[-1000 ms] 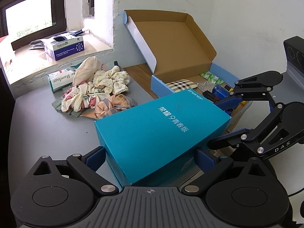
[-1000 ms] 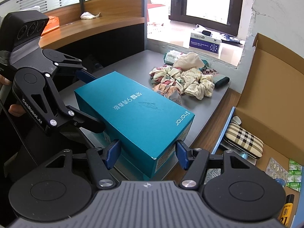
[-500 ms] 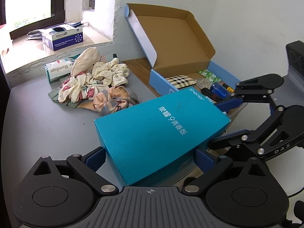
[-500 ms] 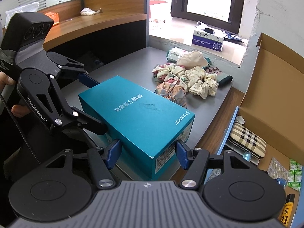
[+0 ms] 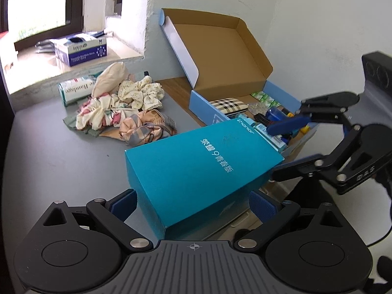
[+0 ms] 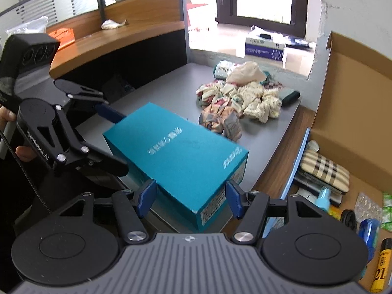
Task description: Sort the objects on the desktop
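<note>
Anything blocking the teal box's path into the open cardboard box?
Partly. The open cardboard box already holds a plaid case and small items, and its blue front wall stands between it and the teal phone box.
</note>
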